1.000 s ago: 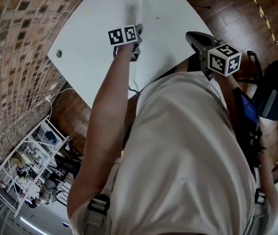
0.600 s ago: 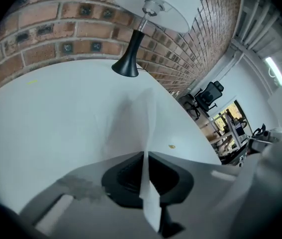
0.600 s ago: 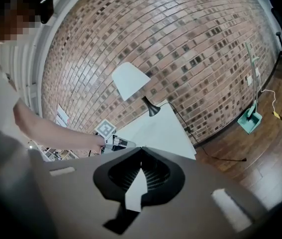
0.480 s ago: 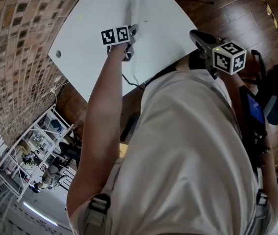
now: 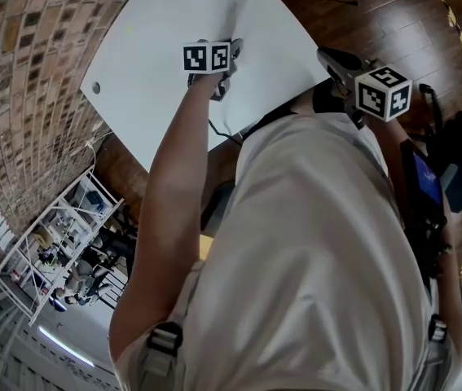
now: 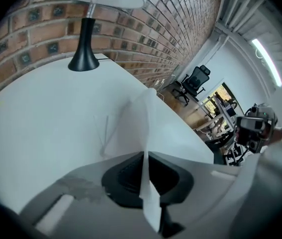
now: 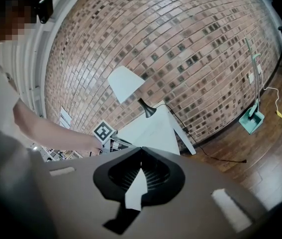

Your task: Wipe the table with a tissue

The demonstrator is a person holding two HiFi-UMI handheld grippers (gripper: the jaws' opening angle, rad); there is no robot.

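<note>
My left gripper [image 5: 231, 49] reaches over the white table [image 5: 157, 55] from its near edge. In the left gripper view it [image 6: 144, 156] is shut on a white tissue [image 6: 141, 118]. The tissue stands up in a fold ahead of the jaws and spreads onto the table [image 6: 41, 118]. Only a small bit of the tissue [image 5: 236, 45] shows in the head view. My right gripper [image 5: 325, 54] hovers off the table's right edge, above the wood floor. Its jaws [image 7: 141, 158] are shut, with a small white scrap of tissue [image 7: 137, 188] caught between them.
A lamp with a black base [image 6: 83, 59] and white shade [image 7: 125, 82] stands at the table's far end by the brick wall. A round hole [image 5: 94, 88] sits near the table's left edge. A wire rack [image 5: 59, 243] stands lower left, and a black chair [image 5: 459, 149] at the right.
My left gripper slid left across the table with the tissue, then back right. Less of the tissue shows ahead of it now. The right gripper drifted slightly right.
</note>
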